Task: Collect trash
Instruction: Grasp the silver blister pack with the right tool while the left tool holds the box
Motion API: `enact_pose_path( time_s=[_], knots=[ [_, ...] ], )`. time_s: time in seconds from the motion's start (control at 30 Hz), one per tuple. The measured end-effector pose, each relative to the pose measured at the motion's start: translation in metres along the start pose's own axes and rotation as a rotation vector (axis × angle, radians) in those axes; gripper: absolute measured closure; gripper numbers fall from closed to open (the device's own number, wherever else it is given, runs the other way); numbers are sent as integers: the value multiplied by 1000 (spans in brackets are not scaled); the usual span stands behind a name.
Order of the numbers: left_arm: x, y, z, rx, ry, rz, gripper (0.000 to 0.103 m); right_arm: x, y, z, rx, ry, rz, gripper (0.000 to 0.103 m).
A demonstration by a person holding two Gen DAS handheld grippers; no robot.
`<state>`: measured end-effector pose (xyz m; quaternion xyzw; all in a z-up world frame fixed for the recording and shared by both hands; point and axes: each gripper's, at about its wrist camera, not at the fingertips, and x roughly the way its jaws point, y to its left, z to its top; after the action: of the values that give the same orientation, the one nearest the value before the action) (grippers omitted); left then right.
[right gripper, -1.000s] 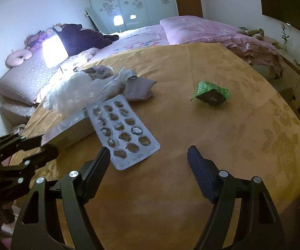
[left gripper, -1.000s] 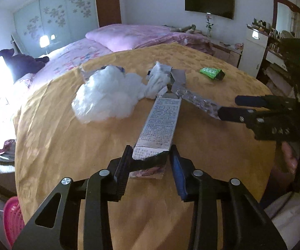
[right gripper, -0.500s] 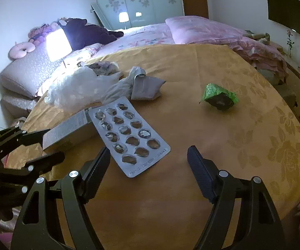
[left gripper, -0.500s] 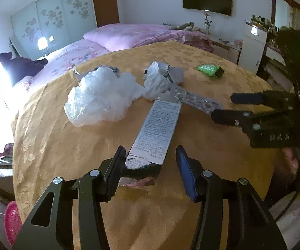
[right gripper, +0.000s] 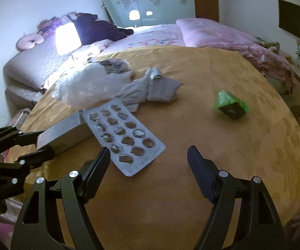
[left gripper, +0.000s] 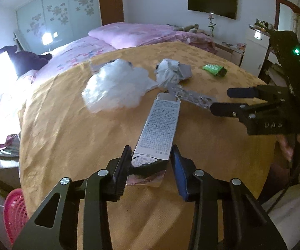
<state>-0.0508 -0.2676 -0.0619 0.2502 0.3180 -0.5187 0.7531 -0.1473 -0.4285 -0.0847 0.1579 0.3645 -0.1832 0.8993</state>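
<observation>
1. The left gripper (left gripper: pixel 151 162) is closing its jaws around the torn near end of the long white carton (left gripper: pixel 160 125); the carton's end is sitting between the two pads, and they seem to be just meeting its sides, though a firm pinch is not yet certain.
2. The right gripper (right gripper: pixel 149 175) is hanging with its jaws spread wide and nothing between them, just above the near corner of the empty blister pack (right gripper: pixel 127 139).
3. The step in hand, as I judge it, is picking up the carton, with the blister pack likely next for the other hand.
4. The carton is lying lengthwise on the yellow tablecloth (left gripper: pixel 66 125), its far end touching the blister pack and sitting near the crumpled clear plastic (left gripper: pixel 114 87).
5. Further out, a grey wad of paper (right gripper: pixel 156 87) and a green wrapper (right gripper: pixel 231 104) are waiting.
6. The next move is calling for a firm squeeze, then a lift that clears the blister pack without dragging it.
</observation>
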Motion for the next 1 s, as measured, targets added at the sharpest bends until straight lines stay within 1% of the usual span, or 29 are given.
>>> enact_pose_path(
  time_s=[0.07, 0.17, 0.47, 0.6, 0.67, 0.77, 0.87, 1.0],
  knots=[
    [-4, 5, -4, -7, 2, 4, 66, 4, 6, 2, -26, 8, 10, 29],
    [-10, 12, -10, -10, 6, 15, 66, 12, 19, 5, -77, 32, 52, 29],
    [-17, 25, -18, -19, 8, 32, 66, 26, 47, 16, -222, 53, 80, 29],
    [-19, 29, -20, -28, 6, 36, 66, 30, 50, 17, -232, 62, 77, 31],
    [-20, 29, -21, -34, 4, 39, 66, 29, 50, 17, -232, 57, 72, 40],
    [-24, 30, -25, -48, 2, 51, 66, 26, 51, 17, -222, 61, 74, 46],
    [-30, 34, -31, -68, -3, 65, 66, 24, 55, 14, -220, 65, 84, 46],
    [-37, 40, -37, -103, -5, 85, 66, 18, 62, 8, -221, 76, 117, 46]
  ],
)
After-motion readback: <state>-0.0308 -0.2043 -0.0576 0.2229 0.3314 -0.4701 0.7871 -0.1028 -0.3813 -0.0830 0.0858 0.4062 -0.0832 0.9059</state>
